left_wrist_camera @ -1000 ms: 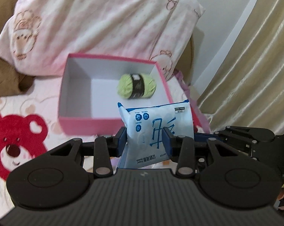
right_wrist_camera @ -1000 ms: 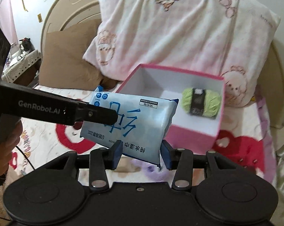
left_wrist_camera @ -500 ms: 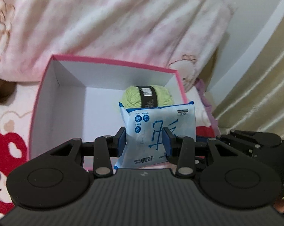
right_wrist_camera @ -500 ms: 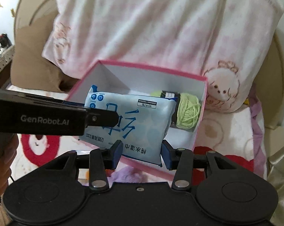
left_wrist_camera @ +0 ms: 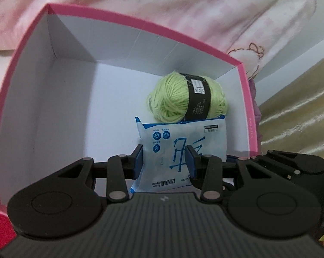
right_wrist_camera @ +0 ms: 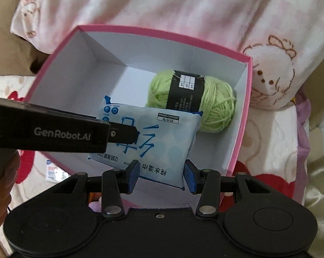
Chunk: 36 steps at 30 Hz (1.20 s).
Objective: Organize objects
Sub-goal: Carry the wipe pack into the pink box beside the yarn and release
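Holding one pale blue wet-wipe packet [left_wrist_camera: 179, 150] between them, both grippers pinch it at once; the left gripper [left_wrist_camera: 165, 161] clamps its blue pads [left_wrist_camera: 138, 161] on the packet's near end at the lower centre of the left wrist view; the right gripper [right_wrist_camera: 160, 175] grips the packet's [right_wrist_camera: 149, 135] lower edge at the bottom centre of the right wrist view, where the left tool's black finger crosses in from the left and bites the same packet from the side; neither pair of fingers is spread, each is closed on the packet.

The packet hangs over the open pink box [left_wrist_camera: 140, 24], inside its rim as both views show it, though whether it touches the white floor cannot be told; just beyond its far edge, toward the upper right of the interior, lies the green yarn ball [left_wrist_camera: 183, 99], near or touching the packet.

The likely trouble, as I judge it: a two-sided hold released unevenly would swing or flip the soft packet; it could land propped on the yarn instead of flat; a finger lowered further might catch the box wall and shift the box on the soft bedding [right_wrist_camera: 275, 133].
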{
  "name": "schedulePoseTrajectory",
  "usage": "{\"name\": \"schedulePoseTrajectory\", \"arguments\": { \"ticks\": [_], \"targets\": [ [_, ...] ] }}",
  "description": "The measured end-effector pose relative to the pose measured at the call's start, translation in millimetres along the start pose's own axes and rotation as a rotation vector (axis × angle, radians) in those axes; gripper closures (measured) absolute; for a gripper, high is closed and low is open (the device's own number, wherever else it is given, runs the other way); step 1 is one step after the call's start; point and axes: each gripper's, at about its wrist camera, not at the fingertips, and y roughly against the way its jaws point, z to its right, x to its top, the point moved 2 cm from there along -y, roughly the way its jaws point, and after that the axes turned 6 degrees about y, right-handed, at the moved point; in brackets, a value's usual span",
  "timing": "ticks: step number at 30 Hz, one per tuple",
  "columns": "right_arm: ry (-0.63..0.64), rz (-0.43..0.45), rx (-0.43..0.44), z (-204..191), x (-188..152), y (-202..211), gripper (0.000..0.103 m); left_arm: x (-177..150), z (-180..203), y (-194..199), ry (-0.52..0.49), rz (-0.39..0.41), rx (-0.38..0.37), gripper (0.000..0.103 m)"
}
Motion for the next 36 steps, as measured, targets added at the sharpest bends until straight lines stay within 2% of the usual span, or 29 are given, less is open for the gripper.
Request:
{"name": "schedulePoseTrajectory", "arguments": {
  "ticks": [4,9,11,16,24,33,36],
  "targets": [
    [0.025,-0.051,-0.053,-1,2,-9,0.052,-1,1,-15,0.003,-0.028,-0.014,0.064],
    [0.078,-0.046,-0.161,-5,3,-11,0.053,2,3,-30,0.034,-0.036,-0.043,0.061],
    [0.091,-0.034,-0.167,-7,2,-10,0.050,2,4,-33,0.040,-0.022,-0.036,0.059],
    [0.081,0.074,-0.133,-4,-11,9,0.043,-2,7,-20,-0.005,0.025,-0.018,0.047],
    [0.055,0.253,0.007,-4,-38,51,0.043,-18,11,33,-0.088,0.044,-0.038,0.047],
    [0.155,0.348,0.124,-44,-68,114,0.042,-49,22,123,-0.232,0.079,0.017,0.041],
    [0.265,0.347,0.168,-69,-72,130,0.041,-64,22,151,-0.259,0.073,0.054,0.041]
  ]
}}
